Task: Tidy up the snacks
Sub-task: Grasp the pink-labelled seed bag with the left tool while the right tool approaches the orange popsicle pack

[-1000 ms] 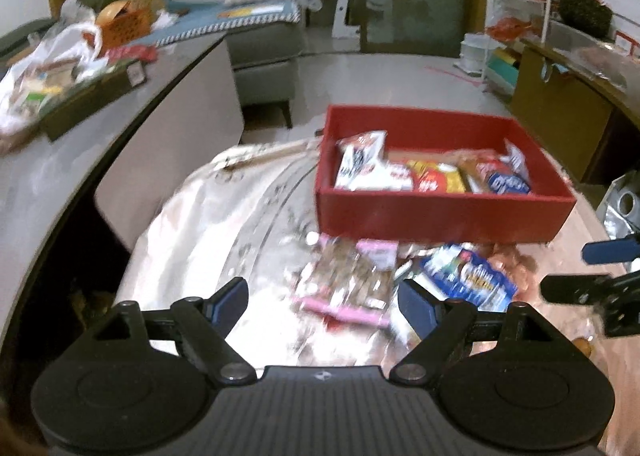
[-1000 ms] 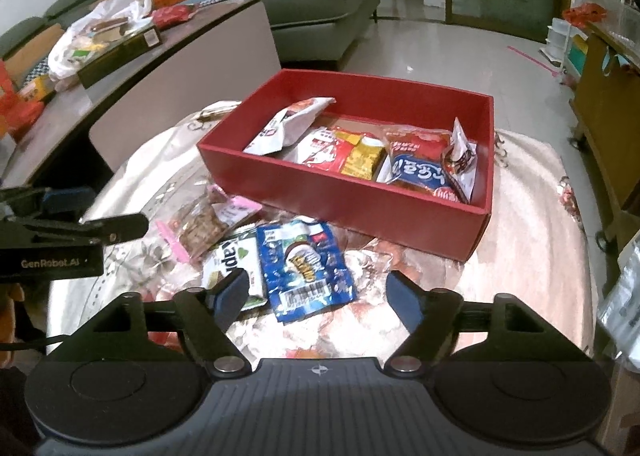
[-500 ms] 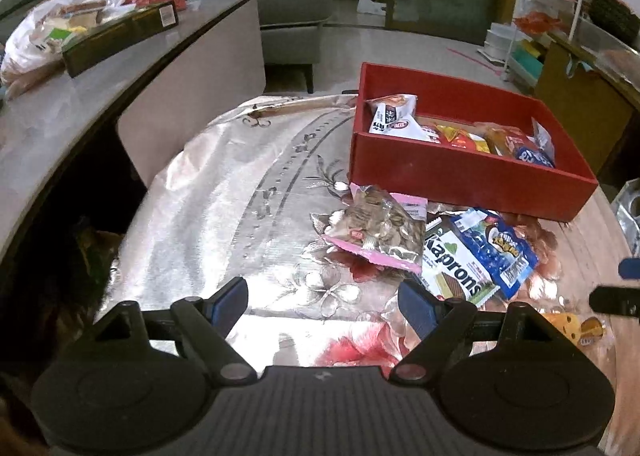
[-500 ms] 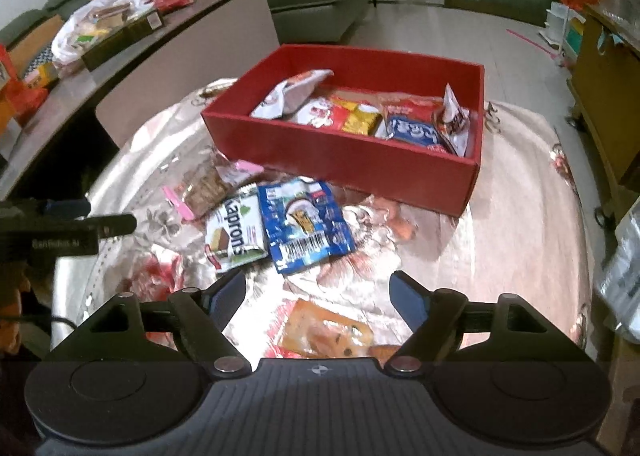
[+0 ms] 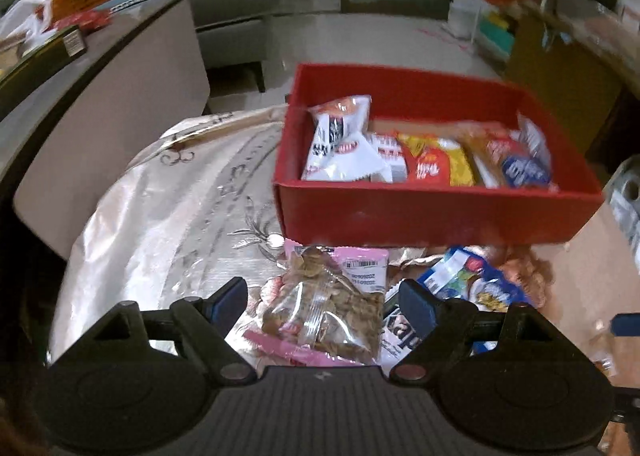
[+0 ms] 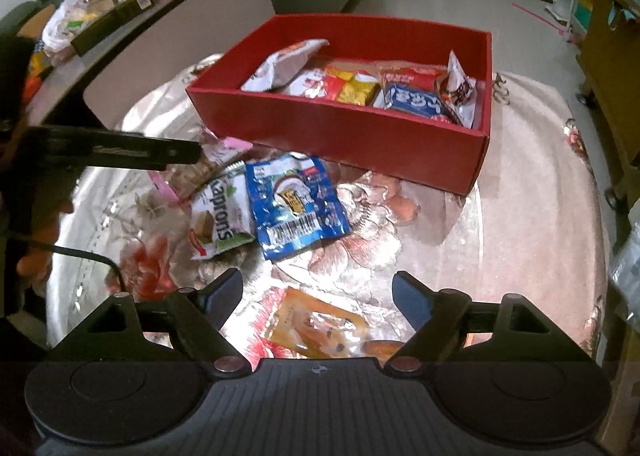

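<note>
1. The clear crinkled plastic packet of brown nut pieces with a pink printed header lies flat on the tabletop, directly ahead of the left claw and framed between its two blue-tipped fingers, which stand wide apart and press on nothing.
2. Just right of that claw sit a white and green glossy "Kaprons" wafer packet, partly hidden behind the claw's right finger in the left view, and a blue foil snack packet with a barcode; the two packets touch or overlap along one edge.
3. An orange flat packet with a picture on its face lies right at the right claw, between its fingers; its near end is cut off by the claw's body. This claw's jaws are opening, and they touch nothing.
4. Beyond both claws stands a rectangular red cardboard box, holding a row of glossy packets: white, red, yellow, and blue ones, their print blurred.
5. All rests on a shiny pale floral cloth covering the round tabletop.
</note>
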Tool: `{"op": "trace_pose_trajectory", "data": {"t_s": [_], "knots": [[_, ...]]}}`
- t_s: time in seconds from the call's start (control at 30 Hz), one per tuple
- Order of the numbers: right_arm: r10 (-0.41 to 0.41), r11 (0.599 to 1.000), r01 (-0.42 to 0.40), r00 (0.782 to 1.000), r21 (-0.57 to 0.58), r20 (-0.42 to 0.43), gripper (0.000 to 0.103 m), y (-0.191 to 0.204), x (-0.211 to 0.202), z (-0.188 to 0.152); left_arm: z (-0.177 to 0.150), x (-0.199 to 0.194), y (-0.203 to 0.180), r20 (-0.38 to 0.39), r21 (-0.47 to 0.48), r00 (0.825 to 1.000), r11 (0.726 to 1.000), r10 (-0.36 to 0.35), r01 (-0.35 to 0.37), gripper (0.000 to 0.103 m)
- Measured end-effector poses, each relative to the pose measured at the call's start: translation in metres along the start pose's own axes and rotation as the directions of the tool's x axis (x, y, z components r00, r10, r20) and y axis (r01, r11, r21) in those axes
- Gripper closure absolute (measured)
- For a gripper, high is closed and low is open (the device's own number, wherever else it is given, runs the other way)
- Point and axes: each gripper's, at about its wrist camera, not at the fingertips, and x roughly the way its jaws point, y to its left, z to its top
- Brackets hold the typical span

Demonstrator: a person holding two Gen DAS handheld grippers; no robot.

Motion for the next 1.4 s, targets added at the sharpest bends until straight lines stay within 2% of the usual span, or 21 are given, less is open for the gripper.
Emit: {"op": "trace_pose_trajectory", "data": {"t_s": [0.1,0.23,0.37,0.63,0.83,1.07,1.17,1.23,1.4], "knots": [[-0.005,1.000,0.005,1.000,0.003,-0.018,0.017,-0.003,0.005,-0.001,-0.002,0.016,0.001,-0.043,0.005,0.999,1.000,0.019,-0.018,0.026],[-0.005,1.000,0.005,1.000,0.006,-0.031,0.017,-0.005,0.007,-0.002,-0.007,0.017,0.011,-0.050,-0.049,0.999,0.999,0.018,-0.020,0.040],[-0.006,1.000,0.006,1.000,0.006,-0.028,0.017,-0.005,0.006,-0.001,-0.018,0.003,0.021,-0.058,-0.100,0.998,0.995,0.027,-0.032,0.048],[-0.025,1.000,0.026,0.999,0.013,-0.043,0.017,-0.014,0.003,-0.007,-0.052,-0.038,0.030,-0.071,-0.164,0.997,0.986,-0.025,0.013,0.052],[-0.052,0.998,0.055,0.995,0.037,-0.090,0.017,-0.031,0.013,-0.016,-0.077,-0.051,0.020,-0.105,-0.119,0.993,0.992,-0.062,0.049,0.052],[-0.003,0.999,-0.001,0.996,-0.050,-0.091,0.016,-0.017,0.032,-0.009,-0.082,-0.049,0.016,-0.123,-0.084,0.990,0.994,-0.073,0.063,0.052],[0.033,0.998,-0.038,0.993,-0.041,-0.115,0.010,-0.011,0.040,-0.006,-0.082,-0.048,0.018,-0.124,-0.086,0.989,0.994,-0.082,0.072,0.052],[0.049,0.997,-0.056,0.989,-0.046,-0.139,0.009,-0.004,0.038,-0.010,-0.081,-0.047,0.020,-0.129,-0.093,0.987,0.992,-0.092,0.080,0.052],[0.153,0.988,-0.157,0.968,-0.004,-0.200,0.009,0.014,0.026,-0.034,-0.082,-0.044,0.021,-0.147,-0.098,0.983,0.991,-0.107,0.094,0.052]]}}
